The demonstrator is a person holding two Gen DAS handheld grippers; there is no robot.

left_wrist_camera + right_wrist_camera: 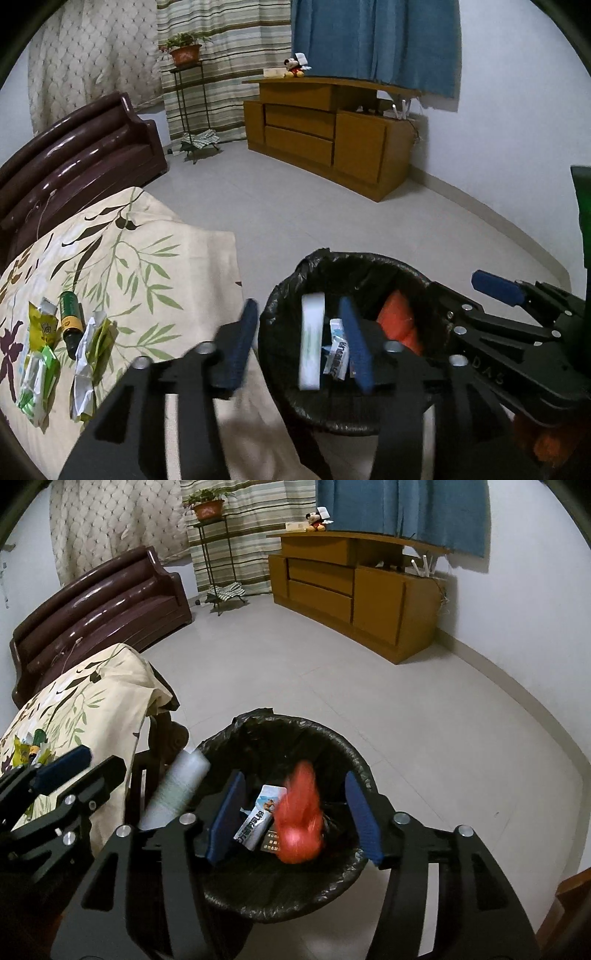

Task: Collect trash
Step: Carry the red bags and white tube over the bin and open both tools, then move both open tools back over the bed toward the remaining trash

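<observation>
Right gripper point(295, 819) gapes empty over the bin point(354, 764); left gripper point(303, 343) parted too; leftward, light crinkly wrappers point(88, 354) need a mid-body pinch.

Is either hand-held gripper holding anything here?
No. Both stand open above the trash bin; the white roll and orange item are dropping free.

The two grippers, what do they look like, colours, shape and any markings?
Both the left gripper and the right gripper are matte black, slotted linkage frames with silver round bolt heads. Each finger ends in a flat, dark blue ribbed pad. Faint lettering marks the right gripper's frame in the left wrist view.
</observation>
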